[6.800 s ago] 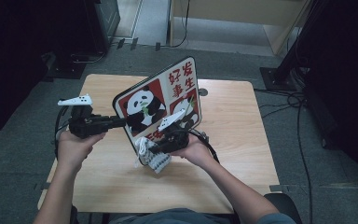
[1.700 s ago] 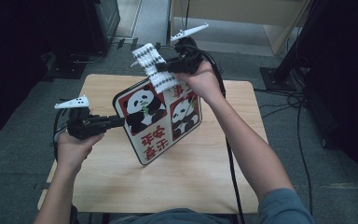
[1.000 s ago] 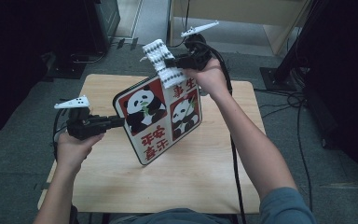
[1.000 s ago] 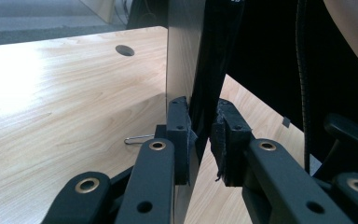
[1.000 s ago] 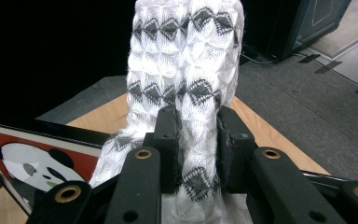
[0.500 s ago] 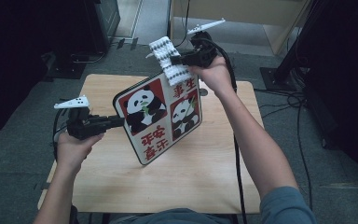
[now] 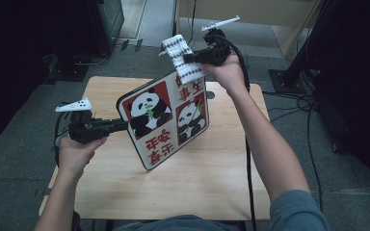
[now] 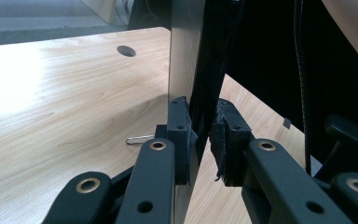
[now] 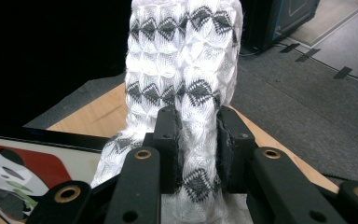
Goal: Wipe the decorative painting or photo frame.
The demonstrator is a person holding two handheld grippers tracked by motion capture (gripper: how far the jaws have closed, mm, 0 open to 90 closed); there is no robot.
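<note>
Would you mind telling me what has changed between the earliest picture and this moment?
The right gripper, still shut on the white patterned cloth, has moved from the near edge of the panda board to its far top corner. The board has been turned round, so its red characters are now at the near end. The left gripper stays clamped on the board's left edge, above the table.

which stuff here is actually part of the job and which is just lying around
In the job:
- panda tray, held on edge by the left gripper
- white patterned cloth, pinched in the right gripper at the tray's top edge

Just lying about:
- paper clip on the wooden table
- cables on the floor
</note>
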